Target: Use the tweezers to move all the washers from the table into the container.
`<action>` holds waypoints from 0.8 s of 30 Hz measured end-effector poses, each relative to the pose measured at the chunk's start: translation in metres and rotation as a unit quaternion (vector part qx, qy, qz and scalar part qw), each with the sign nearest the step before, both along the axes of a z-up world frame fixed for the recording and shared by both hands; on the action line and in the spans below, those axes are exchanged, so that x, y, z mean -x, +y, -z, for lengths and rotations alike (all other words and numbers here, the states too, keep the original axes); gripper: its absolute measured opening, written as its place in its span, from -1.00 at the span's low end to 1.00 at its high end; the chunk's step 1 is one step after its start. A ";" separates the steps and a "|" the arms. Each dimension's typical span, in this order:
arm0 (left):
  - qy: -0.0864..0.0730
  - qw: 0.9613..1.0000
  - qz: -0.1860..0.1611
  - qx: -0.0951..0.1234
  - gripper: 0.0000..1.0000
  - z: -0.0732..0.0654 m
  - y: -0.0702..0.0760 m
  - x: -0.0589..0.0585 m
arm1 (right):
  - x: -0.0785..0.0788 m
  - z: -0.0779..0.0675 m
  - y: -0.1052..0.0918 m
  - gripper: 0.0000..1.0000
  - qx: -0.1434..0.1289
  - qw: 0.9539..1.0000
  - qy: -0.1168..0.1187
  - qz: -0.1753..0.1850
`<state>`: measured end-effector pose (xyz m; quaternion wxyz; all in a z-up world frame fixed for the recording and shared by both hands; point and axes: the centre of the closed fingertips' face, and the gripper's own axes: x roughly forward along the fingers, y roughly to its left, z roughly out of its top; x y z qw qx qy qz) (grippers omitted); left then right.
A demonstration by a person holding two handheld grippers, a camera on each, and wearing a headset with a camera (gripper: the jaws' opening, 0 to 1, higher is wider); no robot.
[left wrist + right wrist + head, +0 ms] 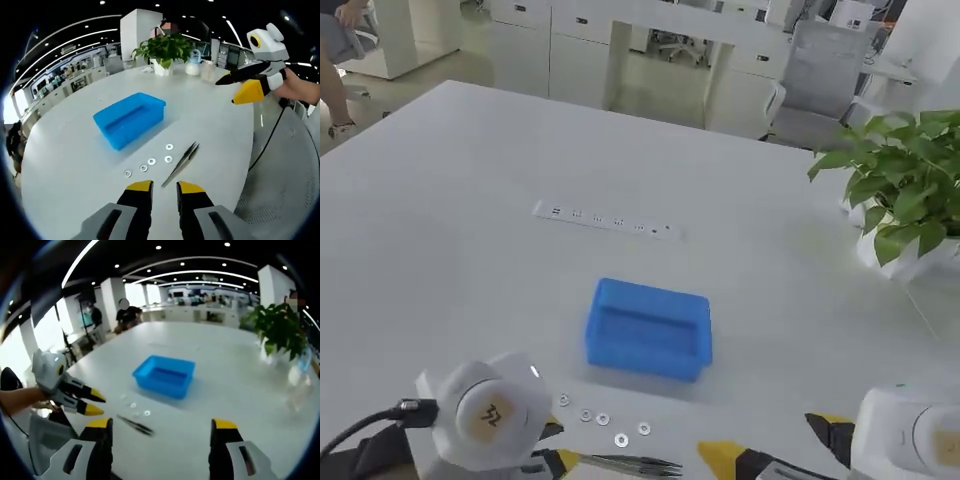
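In the head view five washers (603,419) lie in a loose curved row on the white table (440,250), just in front of one blue container (648,328), which stands apart from them. One pair of tweezers (630,463) lies flat beside the row. The left gripper (558,445) sits at the bottom edge beside the tweezers, and the right gripper (770,445) is spread at the lower right. A power strip (607,221) lies beyond the container and a potted plant (905,190) stands at the right. In the left gripper view the same five washers show between container and tweezers; the left gripper's jaws are a little apart and grip nothing, with the tweezers' near end just ahead of the gap. In the right gripper view its jaws stand wide apart and empty above the table, the tweezers off to the left of them; the washers are too blurred to count.
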<state>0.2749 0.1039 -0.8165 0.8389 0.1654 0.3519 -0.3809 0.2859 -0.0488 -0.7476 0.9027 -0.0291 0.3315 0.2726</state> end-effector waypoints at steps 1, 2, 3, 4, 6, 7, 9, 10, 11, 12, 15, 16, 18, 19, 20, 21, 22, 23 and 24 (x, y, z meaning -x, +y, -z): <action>0.001 1.000 0.005 -0.005 -0.68 0.003 -0.001 -0.001 | 0.001 0.001 0.001 0.56 -0.001 1.000 0.003 -0.001; 0.001 1.000 0.016 -0.012 -0.69 0.008 -0.002 -0.003 | 0.001 0.003 0.001 0.55 -0.002 1.000 0.006 -0.002; 0.004 1.000 0.020 -0.015 -0.69 0.011 -0.003 -0.004 | 0.001 0.003 0.001 0.55 -0.002 1.000 0.008 -0.003; 0.008 0.999 0.028 -0.022 -0.69 0.016 -0.004 -0.005 | 0.001 0.004 0.002 0.55 -0.002 1.000 0.009 -0.004; 0.012 0.999 0.039 -0.028 -0.70 0.021 -0.007 -0.007 | 0.001 0.005 0.002 0.55 -0.001 1.000 0.011 -0.005; 0.013 0.999 0.042 -0.030 -0.70 0.023 -0.008 -0.009 | 0.001 0.005 0.002 0.55 -0.002 1.000 0.011 -0.005; 0.012 0.998 0.054 -0.039 -0.71 0.026 -0.009 -0.011 | 0.001 0.006 0.002 0.54 -0.004 1.000 0.014 -0.005; 0.010 0.997 0.059 -0.042 -0.72 0.027 -0.010 -0.012 | 0.001 0.006 0.002 0.53 -0.004 1.000 0.015 -0.005; 0.010 0.997 0.064 -0.046 -0.74 0.029 -0.011 -0.012 | 0.001 0.006 0.003 0.53 -0.005 1.000 0.015 -0.006; 0.009 0.996 0.069 -0.050 -0.75 0.029 -0.012 -0.012 | 0.002 0.006 0.004 0.53 -0.006 1.000 0.015 -0.007; 0.006 0.994 0.086 -0.065 -0.80 0.034 -0.014 -0.012 | 0.004 0.008 0.007 0.52 -0.005 1.000 0.018 -0.012; 0.008 0.994 0.085 -0.069 -0.81 0.036 -0.014 -0.012 | 0.004 0.009 0.009 0.51 -0.003 1.000 0.019 -0.015; 0.010 0.992 0.100 -0.082 -0.88 0.040 -0.014 -0.009 | 0.006 0.010 0.012 0.51 -0.003 1.000 0.021 -0.019; 0.006 0.991 0.104 -0.088 -0.94 0.042 -0.015 -0.007 | 0.007 0.010 0.013 0.51 -0.004 1.000 0.022 -0.021; 0.004 0.989 0.113 -0.094 -0.98 0.043 -0.016 -0.006 | 0.008 0.010 0.017 0.51 -0.007 0.999 0.023 -0.026; 0.003 0.987 0.126 -0.100 -1.00 0.044 -0.017 -0.003 | 0.009 0.011 0.019 0.51 -0.007 0.999 0.024 -0.029; -0.006 0.985 0.135 -0.105 -1.00 0.046 -0.019 -0.002 | 0.011 0.012 0.021 0.51 -0.006 0.999 0.024 -0.033; -0.010 0.984 0.143 -0.109 -1.00 0.046 -0.020 -0.001 | 0.012 0.012 0.023 0.50 -0.005 0.999 0.025 -0.036; -0.010 0.982 0.151 -0.111 -1.00 0.046 -0.021 0.001 | 0.013 0.014 0.026 0.50 -0.005 0.999 0.029 -0.041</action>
